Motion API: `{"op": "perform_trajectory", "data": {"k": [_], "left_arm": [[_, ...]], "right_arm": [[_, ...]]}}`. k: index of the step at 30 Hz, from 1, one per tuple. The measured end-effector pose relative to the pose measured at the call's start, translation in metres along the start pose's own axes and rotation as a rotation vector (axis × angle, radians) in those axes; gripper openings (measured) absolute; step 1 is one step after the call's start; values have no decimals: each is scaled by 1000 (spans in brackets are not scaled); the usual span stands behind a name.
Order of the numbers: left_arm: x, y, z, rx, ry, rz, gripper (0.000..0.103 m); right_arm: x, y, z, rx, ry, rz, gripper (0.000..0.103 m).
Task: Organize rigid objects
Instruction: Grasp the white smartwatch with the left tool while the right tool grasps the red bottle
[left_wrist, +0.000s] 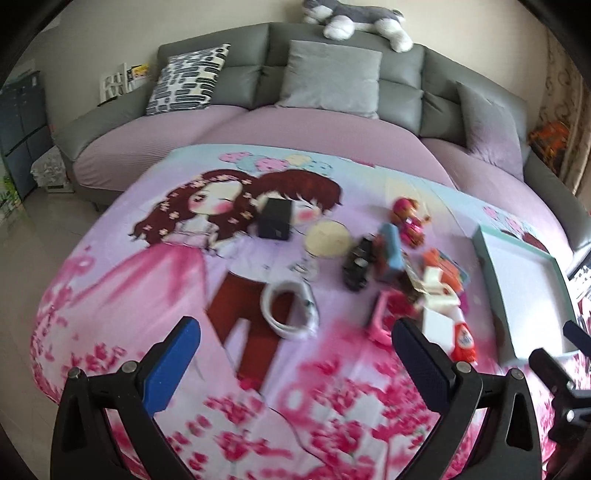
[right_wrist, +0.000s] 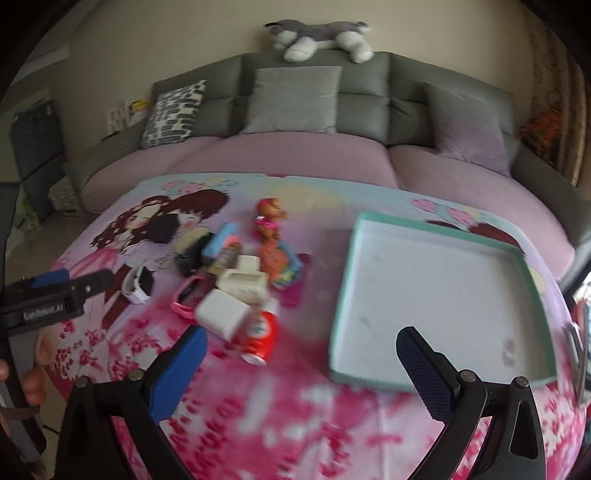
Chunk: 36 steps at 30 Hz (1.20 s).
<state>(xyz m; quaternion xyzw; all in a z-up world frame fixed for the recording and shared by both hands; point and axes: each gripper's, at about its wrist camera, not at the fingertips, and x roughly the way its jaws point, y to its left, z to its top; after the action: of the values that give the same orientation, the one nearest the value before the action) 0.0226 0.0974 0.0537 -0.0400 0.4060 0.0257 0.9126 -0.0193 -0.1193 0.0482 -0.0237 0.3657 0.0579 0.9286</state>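
Note:
A pile of small rigid objects lies on a pink cartoon cloth (left_wrist: 155, 280): a black box (left_wrist: 275, 218), a white cable coil (left_wrist: 290, 308), a black toy car (left_wrist: 357, 264), a red figurine (left_wrist: 408, 216), a pink item (left_wrist: 380, 317), a white block (right_wrist: 225, 314) and a red-white bottle (right_wrist: 260, 334). An empty teal-rimmed tray (right_wrist: 436, 295) sits to the right and also shows in the left wrist view (left_wrist: 524, 288). My left gripper (left_wrist: 295, 354) is open, near the cable. My right gripper (right_wrist: 301, 354) is open, between the bottle and the tray.
A grey sofa (right_wrist: 369, 96) with a mauve seat cover and cushions stands behind the table. A plush husky (right_wrist: 317, 38) lies on its backrest. Dark drawers (left_wrist: 18, 125) stand at the left. The left gripper shows at the left edge of the right wrist view (right_wrist: 79, 280).

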Motion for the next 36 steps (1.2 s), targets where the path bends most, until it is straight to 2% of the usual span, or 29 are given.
{"op": "perform_trajectory", "data": {"k": [4,6,10,16,19,23,24,25,27,29,31,34,36], "left_arm": [[9,12,5,-23,11,19,103],[18,14,5,-28,29,23,103],[35,10,4,-19,58,31,103],[63,4,5,-4,97,39,103],[71,3,7,-5,98,37,103],[78,0,9,4,95,34,101],[79,-1,9,9,95,34,98],[81,-2,9,13,99,32,90],[87,-3,9,17,125,20,82],[91,-4,8,17,135,17,80],[94,-5,7,23,140,23,66],[101,-4,5,24,178,23,58],[105,-4,3,27,194,35,53]], "right_arm": [[18,23,5,-28,21,66,103],[28,30,5,-41,38,82,99],[51,27,1,-22,89,86,96],[74,18,-5,12,148,84,84],[81,15,-7,21,163,70,76],[90,12,-9,29,188,50,55],[92,12,-9,31,197,50,54],[94,11,-10,34,202,50,53],[97,12,-11,33,212,47,47],[100,13,-12,32,219,39,41],[102,14,-12,34,225,47,38],[105,18,-12,32,234,54,31],[106,19,-12,34,235,47,30]]}}
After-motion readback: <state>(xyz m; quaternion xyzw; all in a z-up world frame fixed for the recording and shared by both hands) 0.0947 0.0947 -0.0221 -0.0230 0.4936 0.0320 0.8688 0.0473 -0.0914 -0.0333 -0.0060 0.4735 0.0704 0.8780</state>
